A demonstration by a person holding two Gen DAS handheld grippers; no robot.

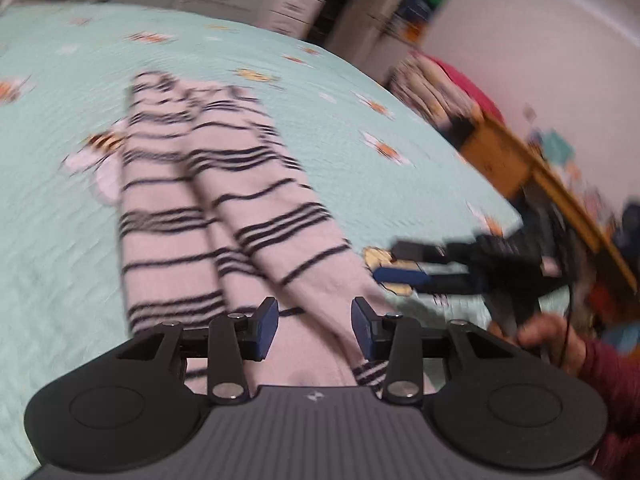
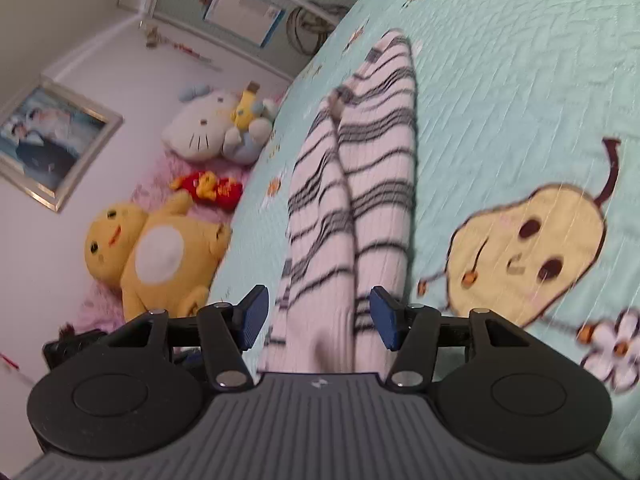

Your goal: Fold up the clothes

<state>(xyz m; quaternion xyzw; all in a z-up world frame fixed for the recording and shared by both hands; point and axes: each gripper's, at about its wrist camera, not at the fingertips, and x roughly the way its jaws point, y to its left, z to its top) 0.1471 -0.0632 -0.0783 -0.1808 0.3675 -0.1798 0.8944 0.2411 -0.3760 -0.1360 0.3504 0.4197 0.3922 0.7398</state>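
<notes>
The left tongs (image 1: 314, 328) are close to the camera, and their blue pads stand apart with nothing pinched. The cloth lies under and between them, but the pads do not press on it. The right tongs (image 2: 318, 318) are apart too, and the cloth runs between their pads without being squeezed.

The striped garment (image 1: 212, 200) is pale with dark stripes. It lies on the bed (image 1: 60, 120), folded long so that two narrow halves lie side by side. Its near end is right by both tongs, and its far end reaches up the blue-green bedspread.

I think the long fold is laid down, and the next fold is to bring one end over the other. To do it well, each tong should pinch one corner of the near end, catching all the layers. Then both should lift together, stay level, and lay that end flat on the far end.

Further off, a yellow plush toy (image 2: 156, 248) sits beside the bed.
</notes>
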